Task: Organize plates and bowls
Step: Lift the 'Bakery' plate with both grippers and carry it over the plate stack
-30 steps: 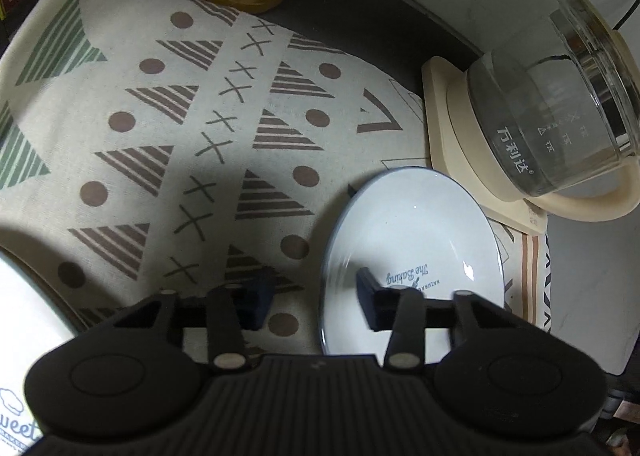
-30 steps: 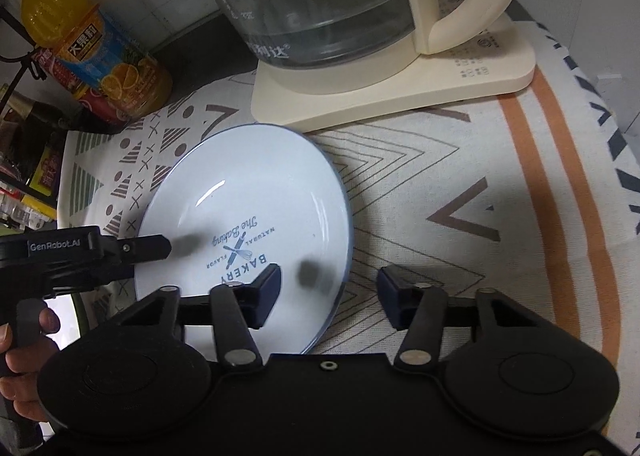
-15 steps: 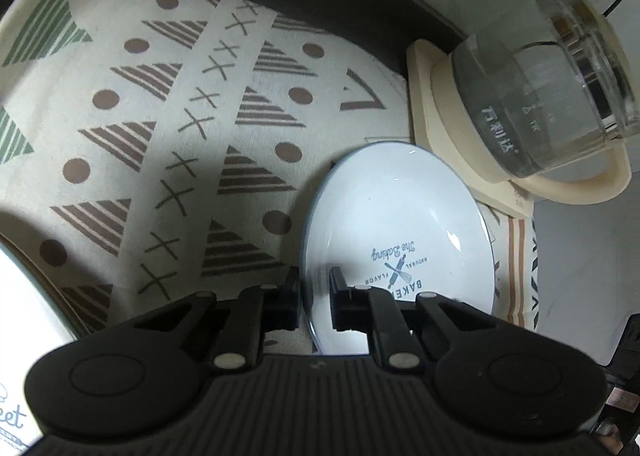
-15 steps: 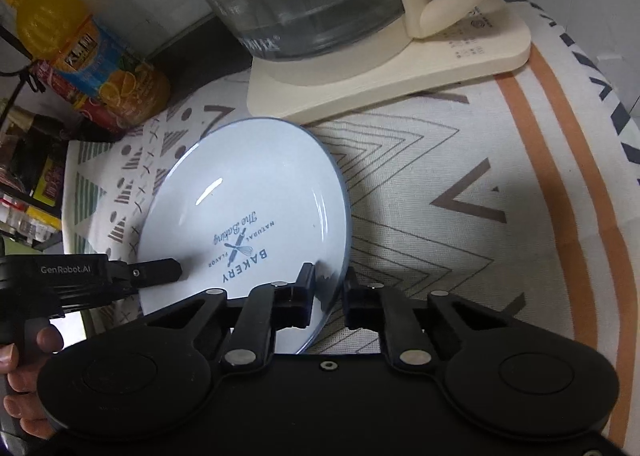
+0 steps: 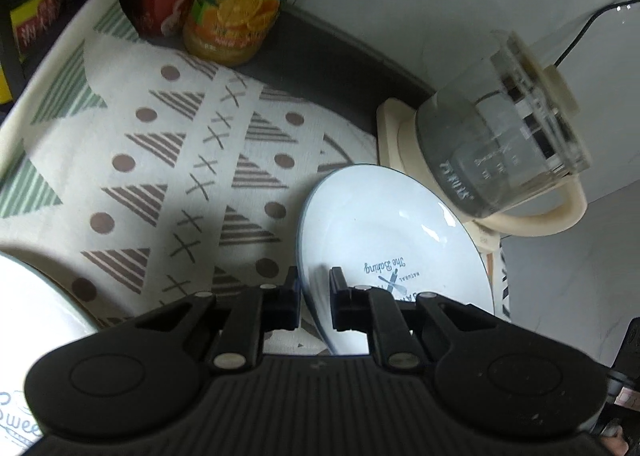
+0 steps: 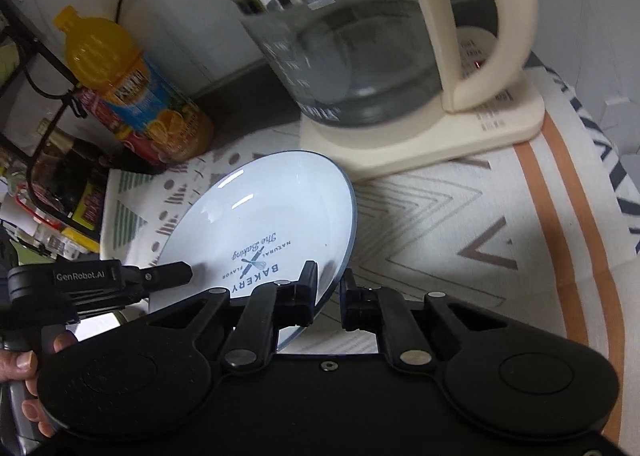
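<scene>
**Gripping one plate from both sides**

Holding the white plate (image 5: 384, 224) at two points on its rim, I have both grippers clamped on it. On my left wrist view, the left gripper (image 5: 314, 298) has its two fingers closed over the near-left edge of the plate, one finger inside the dish and one under it. On my right wrist view, the right gripper (image 6: 328, 294) pinches the near-right edge the same way, and I can see the left gripper's fingers (image 6: 168, 272) meeting the rim from the other side. The plate sits tilted above the patterned cloth (image 5: 168, 176), its far edge just beside the base of the glass kettle (image 6: 360, 48). Its printing reads "BAKERY". An orange juice bottle (image 6: 132, 92) stands at the back of the cloth. A second white dish (image 5: 36, 316) shows at the lower left of my left view.
</scene>
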{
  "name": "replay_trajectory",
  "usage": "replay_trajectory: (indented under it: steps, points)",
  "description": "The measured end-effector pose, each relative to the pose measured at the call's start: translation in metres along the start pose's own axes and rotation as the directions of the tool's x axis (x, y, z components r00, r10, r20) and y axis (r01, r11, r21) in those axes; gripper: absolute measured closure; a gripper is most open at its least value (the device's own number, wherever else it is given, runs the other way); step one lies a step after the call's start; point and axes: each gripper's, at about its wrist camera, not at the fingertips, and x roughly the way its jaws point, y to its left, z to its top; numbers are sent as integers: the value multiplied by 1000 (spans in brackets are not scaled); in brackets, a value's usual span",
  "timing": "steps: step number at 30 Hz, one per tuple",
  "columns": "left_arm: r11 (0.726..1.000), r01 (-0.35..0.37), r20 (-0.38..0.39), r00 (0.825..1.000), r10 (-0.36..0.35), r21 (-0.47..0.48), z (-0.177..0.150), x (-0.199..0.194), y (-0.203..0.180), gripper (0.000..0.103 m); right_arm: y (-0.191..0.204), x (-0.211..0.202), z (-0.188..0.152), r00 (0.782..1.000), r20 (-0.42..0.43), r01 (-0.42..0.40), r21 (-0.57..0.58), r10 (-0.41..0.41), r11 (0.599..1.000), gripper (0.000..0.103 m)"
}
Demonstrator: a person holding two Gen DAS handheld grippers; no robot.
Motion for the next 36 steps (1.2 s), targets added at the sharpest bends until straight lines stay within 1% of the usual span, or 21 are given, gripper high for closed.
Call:
replay_trajectory:
  steps: [7, 14, 20, 27, 36]
  points:
    - [1000, 26, 38, 999, -26, 0, 2, -31, 4, 91, 26, -22, 3, 999, 52, -2, -52, 5, 999, 91]
    - [1000, 28, 61, 998, -27, -2, -3, -63, 20, 91, 55, -39, -8, 996, 85, -12, -77, 18, 997, 91]
    - [1000, 19, 68, 998, -18, -19, -15, -91, 44, 91, 84, -44, -28, 996, 84, -23, -84, 30, 996, 91]
    - [999, -1, 66, 998, 4, -39, -27, -119, 77, 91, 121, -43, -57, 997, 62, -33, -93, 39, 995, 91]
    - [999, -14, 65, 998, 17, -44, -38, -145, 112, 91, 150, -37, -84, 998, 51, -33, -109, 39, 994, 91]
